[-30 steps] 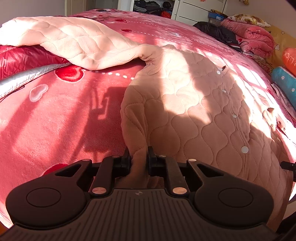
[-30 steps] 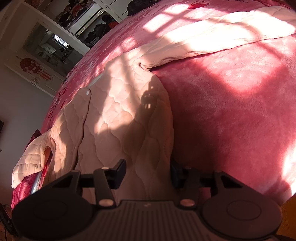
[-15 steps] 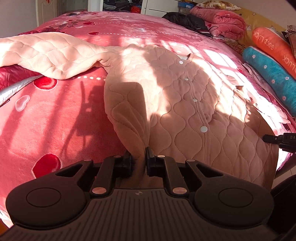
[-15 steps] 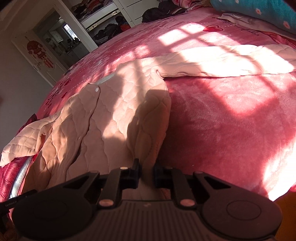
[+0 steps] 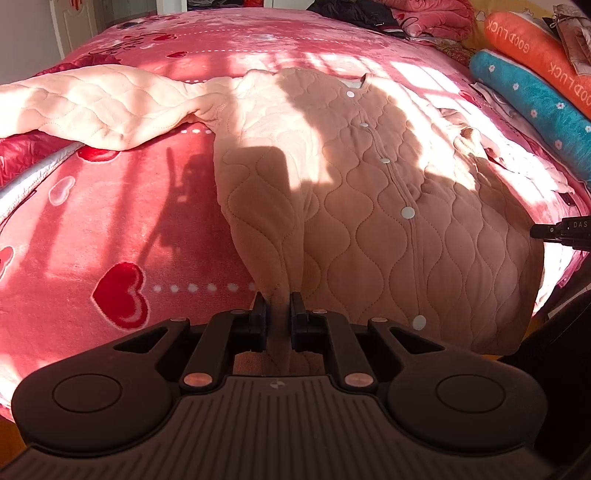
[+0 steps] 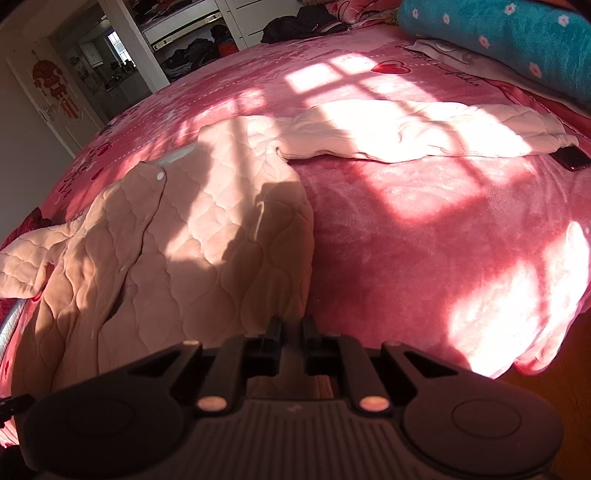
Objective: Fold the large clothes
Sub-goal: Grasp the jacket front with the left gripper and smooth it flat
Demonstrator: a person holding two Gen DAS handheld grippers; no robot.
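A peach quilted jacket point(image 5: 369, 192) with snap buttons lies face up on a pink heart-print bedspread point(image 5: 110, 236), both sleeves spread outward. My left gripper point(image 5: 279, 308) is shut on the jacket's near left hem corner, and the cloth rises in a ridge from its jaws. From the right wrist, the jacket point(image 6: 207, 251) lies left of centre, with one sleeve point(image 6: 406, 129) stretched to the right in sunlight. My right gripper point(image 6: 291, 328) is shut on the near right hem corner. The right gripper's tip point(image 5: 554, 232) shows at the left view's right edge.
Teal point(image 5: 535, 103) and orange point(image 5: 532, 44) bolster pillows lie along the bed's right side, with folded bedding point(image 5: 428, 18) and dark clothes behind. A dark phone-like object point(image 6: 570, 158) lies by the right sleeve cuff. A wardrobe and doorway point(image 6: 110, 66) stand beyond the bed. The floor point(image 6: 554, 387) shows below the bed edge.
The right gripper has closed from open onto the hem corner. Both grippers have lifted and drawn back, raising the hem corners into ridges, and both views have rolled.
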